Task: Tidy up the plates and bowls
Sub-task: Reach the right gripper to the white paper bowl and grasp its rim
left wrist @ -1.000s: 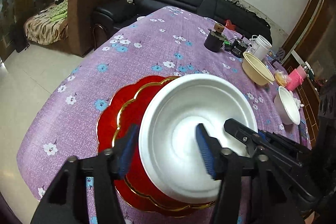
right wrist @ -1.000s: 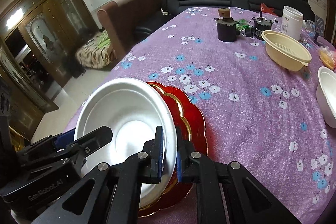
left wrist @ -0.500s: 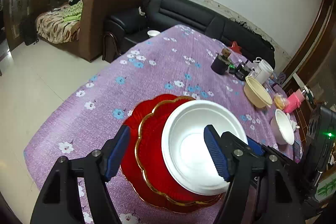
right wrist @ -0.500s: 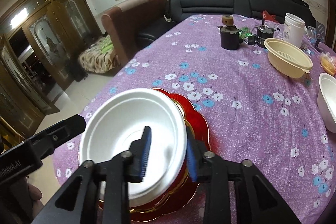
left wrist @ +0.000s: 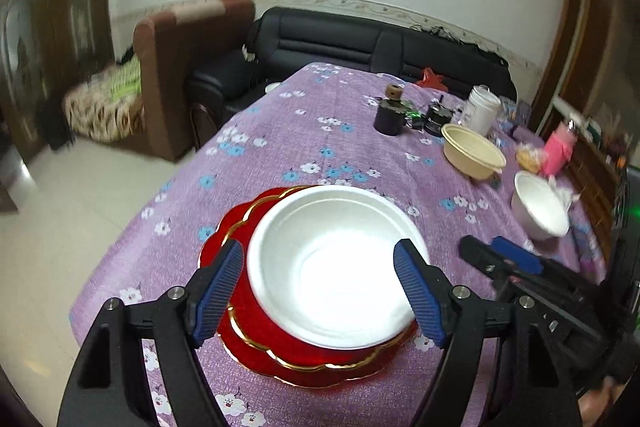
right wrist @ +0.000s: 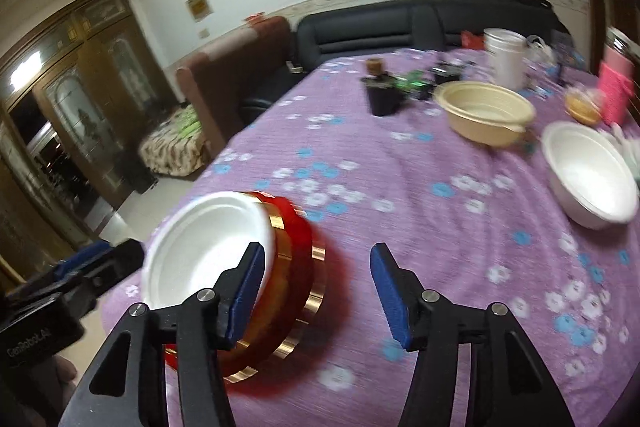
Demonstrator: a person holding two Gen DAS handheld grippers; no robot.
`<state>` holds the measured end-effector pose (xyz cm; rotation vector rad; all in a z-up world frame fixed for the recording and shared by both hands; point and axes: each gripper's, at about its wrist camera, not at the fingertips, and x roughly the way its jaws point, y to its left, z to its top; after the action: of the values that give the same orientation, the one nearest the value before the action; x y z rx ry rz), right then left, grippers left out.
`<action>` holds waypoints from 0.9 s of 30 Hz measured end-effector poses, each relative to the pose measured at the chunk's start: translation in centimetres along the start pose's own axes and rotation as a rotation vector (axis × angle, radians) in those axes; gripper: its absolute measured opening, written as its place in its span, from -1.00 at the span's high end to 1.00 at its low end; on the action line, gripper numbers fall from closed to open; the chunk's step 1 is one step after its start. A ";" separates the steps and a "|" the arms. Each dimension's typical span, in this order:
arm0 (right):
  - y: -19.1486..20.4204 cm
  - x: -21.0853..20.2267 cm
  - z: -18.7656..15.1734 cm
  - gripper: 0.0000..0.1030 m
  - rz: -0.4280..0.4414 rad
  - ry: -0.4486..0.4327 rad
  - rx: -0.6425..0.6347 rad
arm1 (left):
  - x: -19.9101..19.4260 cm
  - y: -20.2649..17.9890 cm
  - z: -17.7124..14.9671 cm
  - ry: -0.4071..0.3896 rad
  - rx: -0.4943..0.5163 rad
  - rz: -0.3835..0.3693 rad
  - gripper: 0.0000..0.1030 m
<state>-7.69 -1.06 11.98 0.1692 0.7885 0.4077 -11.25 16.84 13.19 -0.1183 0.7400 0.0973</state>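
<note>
Your left tongs [left wrist: 320, 291] have just been opening and now stand released, their blue pads either side of the white foam bowl [left wrist: 336, 267] without pressing on it. A second ago one pad sat inside that bowl; now both hang clear of its rim, and the view has pulled back and up, so more of the wall and the black sofa [left wrist: 360, 39] shows.

Your right tongs [right wrist: 318, 291] have also just been opening. A second ago they were clenched on the bowl's rim; now they are released, nothing between the pads but purple flowered cloth, and the bowl lies left of their left pad.

The white foam bowl rests in the red gold-edged plates [left wrist: 280, 355], stacked near the front edge of the surface [left wrist: 280, 131]. A second white bowl [right wrist: 588, 175] and a beige bowl [right wrist: 484, 111] sit well apart from it on the far right, near a white jar [right wrist: 506, 59] and a dark pot [right wrist: 382, 91]. The right view is blurred.
</note>
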 end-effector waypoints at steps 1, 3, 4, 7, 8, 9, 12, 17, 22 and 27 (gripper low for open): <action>-0.9 -0.3 -0.2 -0.16 -0.014 0.001 0.012 | 0.0 -0.7 -0.1 -0.003 0.021 0.006 -0.50; -3.2 -0.9 -0.5 -0.16 -0.051 0.002 0.045 | 0.0 -2.5 -0.2 -0.002 0.069 0.016 -0.50; -4.8 -1.3 -0.7 -0.16 -0.072 0.001 0.073 | 0.1 -3.2 -0.2 -0.001 0.087 0.018 -0.50; -8.1 -2.4 -1.1 -0.15 -0.106 -0.003 0.135 | 0.2 -5.7 -0.4 0.000 0.146 0.026 -0.50; -9.6 -3.0 -1.3 -0.15 -0.119 -0.007 0.163 | 0.2 -6.6 -0.5 0.001 0.169 0.026 -0.50; -10.6 -3.3 -1.3 -0.15 -0.128 -0.011 0.180 | 0.2 -7.2 -0.5 0.002 0.181 0.025 -0.51; -13.8 -4.5 -1.6 -0.15 -0.165 -0.025 0.237 | 0.4 -9.8 -0.7 0.003 0.240 0.027 -0.51; -18.9 -6.3 -2.0 -0.15 -0.213 -0.055 0.340 | 1.4 -13.3 -1.0 0.013 0.320 0.036 -0.52; -22.9 -7.1 -2.2 -0.15 -0.246 -0.060 0.429 | 2.5 -16.1 -1.6 0.030 0.393 0.053 -0.52; -25.5 -7.0 -1.9 -0.15 -0.243 -0.066 0.514 | 3.3 -17.4 -2.0 0.036 0.429 0.078 -0.53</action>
<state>-6.08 -27.15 7.64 0.5576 0.8262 -0.0380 -7.90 -0.46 10.79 0.3185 0.7868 0.0094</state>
